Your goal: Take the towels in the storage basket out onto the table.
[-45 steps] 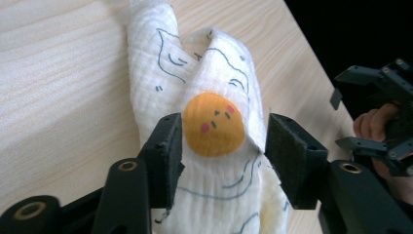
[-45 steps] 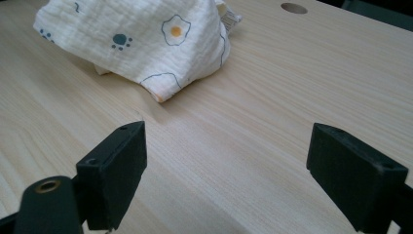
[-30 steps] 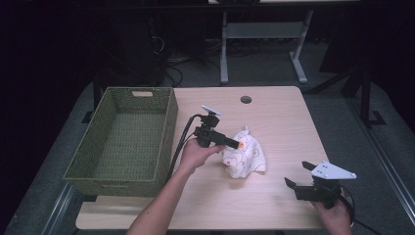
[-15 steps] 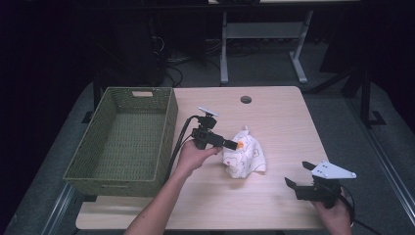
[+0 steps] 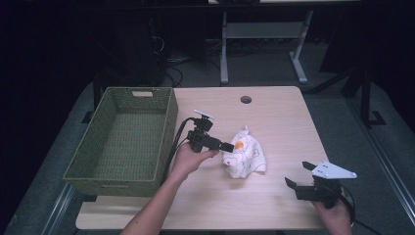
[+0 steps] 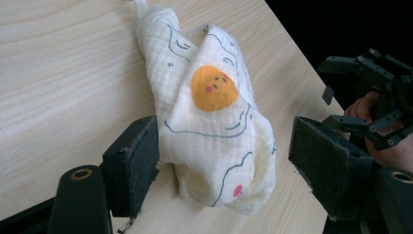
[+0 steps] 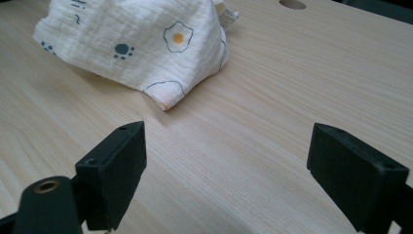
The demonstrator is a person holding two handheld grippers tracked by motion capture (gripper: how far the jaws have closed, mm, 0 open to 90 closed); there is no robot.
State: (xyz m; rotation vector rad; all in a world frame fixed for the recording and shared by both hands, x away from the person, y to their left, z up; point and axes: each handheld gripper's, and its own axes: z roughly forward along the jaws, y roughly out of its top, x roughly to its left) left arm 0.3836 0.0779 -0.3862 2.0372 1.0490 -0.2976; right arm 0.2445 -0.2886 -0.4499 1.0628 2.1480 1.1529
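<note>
A crumpled white cloth (image 5: pixel 244 156) printed with fried eggs and paw prints lies in the middle of the wooden table (image 5: pixel 279 122). My left gripper (image 5: pixel 229 147) reaches it from the left, and its jaws have just been opening. In the left gripper view the cloth (image 6: pixel 209 122) sits between the pads of the left gripper (image 6: pixel 226 161); one pad touches it, the other stands apart. My right gripper (image 5: pixel 297 175) rests near the front right edge. In its own view the right gripper (image 7: pixel 243 170) is open on bare wood, short of the cloth (image 7: pixel 131 44).
A green woven basket (image 5: pixel 169 127) with nothing visible inside stands along the table's left side, close to my left hand. A round cable hole (image 5: pixel 245 99) is in the tabletop at the back. The right gripper (image 6: pixel 370 97) shows beyond the cloth in the left gripper view.
My left hand has shifted slightly toward the near side. The cloth lies where it was, and the right gripper has not moved.
</note>
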